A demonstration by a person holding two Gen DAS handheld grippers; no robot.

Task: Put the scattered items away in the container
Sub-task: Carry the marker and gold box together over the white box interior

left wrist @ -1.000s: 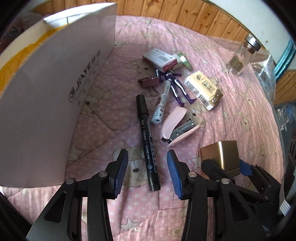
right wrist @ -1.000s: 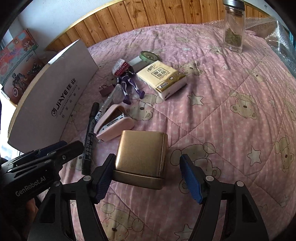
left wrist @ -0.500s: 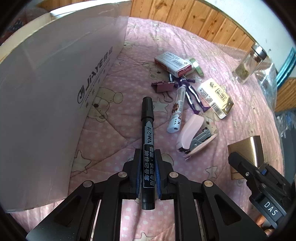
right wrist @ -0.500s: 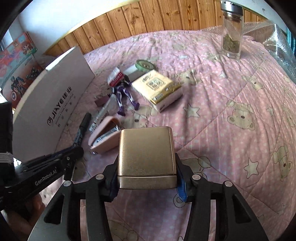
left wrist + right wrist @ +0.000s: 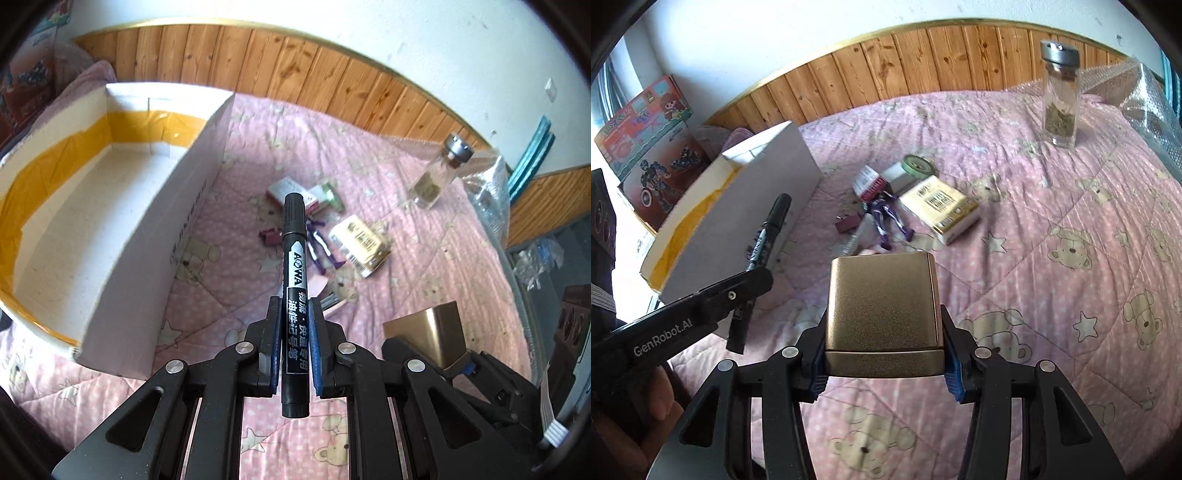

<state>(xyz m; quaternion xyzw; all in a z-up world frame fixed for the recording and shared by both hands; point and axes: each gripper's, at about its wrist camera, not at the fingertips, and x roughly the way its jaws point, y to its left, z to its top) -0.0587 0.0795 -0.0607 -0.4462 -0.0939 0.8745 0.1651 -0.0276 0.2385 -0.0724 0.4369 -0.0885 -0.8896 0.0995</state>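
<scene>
My left gripper [image 5: 293, 347] is shut on a black marker [image 5: 294, 266], held lifted above the pink quilt. My right gripper [image 5: 882, 363] is shut on a gold box [image 5: 882, 302], also lifted; that gold box [image 5: 434, 338] shows at the lower right of the left wrist view. The white cardboard box [image 5: 155, 236] lined with yellow tape stands open to the left. On the quilt lie a red-and-white small box [image 5: 870, 181], a purple figure [image 5: 886, 218], a tissue pack [image 5: 940, 208], a maroon clip [image 5: 269, 235], a pink stapler [image 5: 325, 291] and a roll of tape [image 5: 918, 164].
A glass jar [image 5: 1060, 96] with a metal lid stands at the far right of the quilt, next to crinkled plastic wrap [image 5: 1148, 99]. A colourful toy carton [image 5: 646, 147] sits behind the white box. Wood panelling [image 5: 295, 85] runs along the wall.
Both grippers closed on their things, the left on the marker and the right on the gold box, then rose off the quilt. The white box's inside has come into view.
</scene>
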